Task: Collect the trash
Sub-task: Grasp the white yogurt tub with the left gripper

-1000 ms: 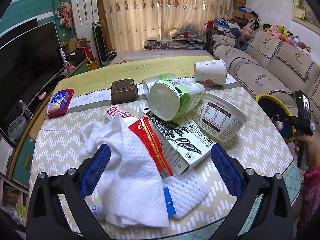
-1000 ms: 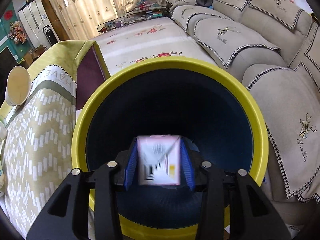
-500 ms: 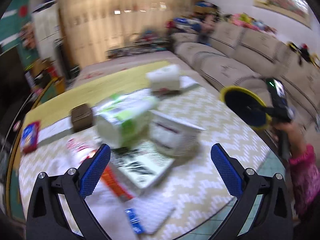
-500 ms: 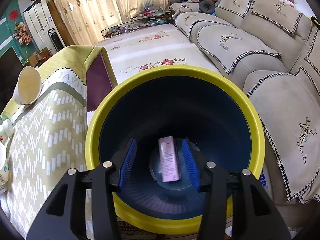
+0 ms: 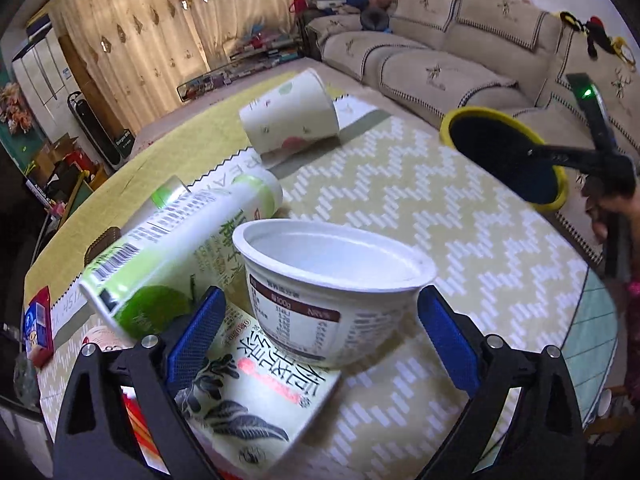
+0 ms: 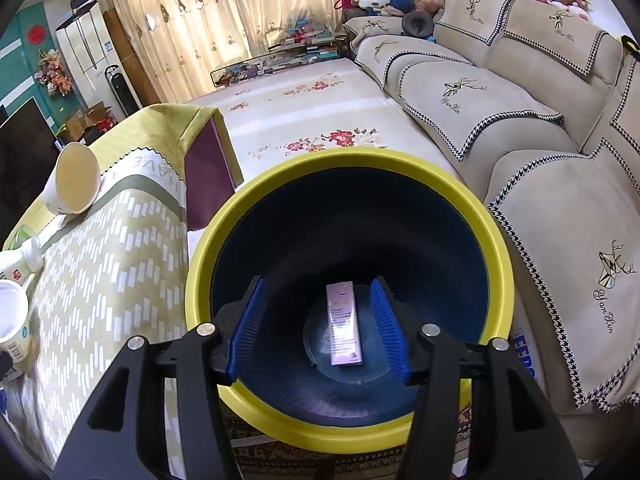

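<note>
Lying flat in the bin (image 6: pixel 348 172), the pink box (image 6: pixel 344 330) is pointed lengthwise away from the camera. Nothing is held by the opening right gripper (image 6: pixel 318 330). The white tub (image 5: pixel 332 280) is flanked, untouched, by the left gripper's (image 5: pixel 320 340) wide-open fingers, crowded by a tipped green bottle (image 5: pixel 172 248).

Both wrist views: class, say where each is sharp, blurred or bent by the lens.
Left wrist view: the white tub is sharp, the green bottle slightly smeared, the sofa curves at the edge. Right wrist view: sharp throughout, the pink box crisp inside the bin, corners vignetted black.

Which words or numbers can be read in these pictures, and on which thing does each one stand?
"100g": nutrition label on the white tub.
"HAVE": cloth strip on the table.
"Yan Xin", roughly: embroidered sofa cover.
Flat carton: large Chinese characters, not transcribed here.
Green bottle: barcode only; its text is blurred.
Pink box in the bin: too small.
</note>
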`<act>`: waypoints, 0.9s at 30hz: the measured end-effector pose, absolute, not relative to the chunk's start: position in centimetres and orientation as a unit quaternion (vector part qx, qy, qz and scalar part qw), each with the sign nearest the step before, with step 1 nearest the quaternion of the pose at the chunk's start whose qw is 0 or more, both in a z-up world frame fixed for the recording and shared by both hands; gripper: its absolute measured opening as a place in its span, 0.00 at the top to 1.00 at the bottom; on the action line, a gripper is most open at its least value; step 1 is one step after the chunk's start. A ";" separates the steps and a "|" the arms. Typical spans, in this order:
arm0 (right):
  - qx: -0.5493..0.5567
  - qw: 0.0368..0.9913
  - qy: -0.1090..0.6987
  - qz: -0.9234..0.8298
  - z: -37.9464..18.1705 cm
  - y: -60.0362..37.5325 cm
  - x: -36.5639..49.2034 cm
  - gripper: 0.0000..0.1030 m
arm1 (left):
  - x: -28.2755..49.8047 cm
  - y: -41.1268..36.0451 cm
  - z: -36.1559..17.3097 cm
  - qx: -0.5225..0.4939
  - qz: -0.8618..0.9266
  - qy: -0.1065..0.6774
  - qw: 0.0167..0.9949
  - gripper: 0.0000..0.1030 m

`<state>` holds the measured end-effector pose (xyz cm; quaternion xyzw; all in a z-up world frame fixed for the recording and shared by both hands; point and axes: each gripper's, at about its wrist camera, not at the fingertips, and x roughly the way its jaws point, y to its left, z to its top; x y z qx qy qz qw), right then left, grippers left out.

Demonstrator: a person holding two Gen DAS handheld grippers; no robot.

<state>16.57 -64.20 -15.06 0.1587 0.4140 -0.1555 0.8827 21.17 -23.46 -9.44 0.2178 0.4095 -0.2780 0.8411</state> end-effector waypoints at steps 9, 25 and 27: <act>0.164 0.880 0.419 -0.150 -15.7 -64.2 16.8 0.49 | 22.2 -24.5 -10.0 0.227 -0.283 0.408 0.838 0.10; 0.167 0.892 0.398 -0.133 -14.2 -63.3 14.2 0.49 | 18.7 -24.6 -7.1 0.188 -0.337 0.390 0.836 0.19; 0.169 0.895 0.392 -0.132 -13.7 -63.3 13.3 0.49 | 17.9 -25.0 -6.7 0.188 -0.346 0.386 0.834 0.19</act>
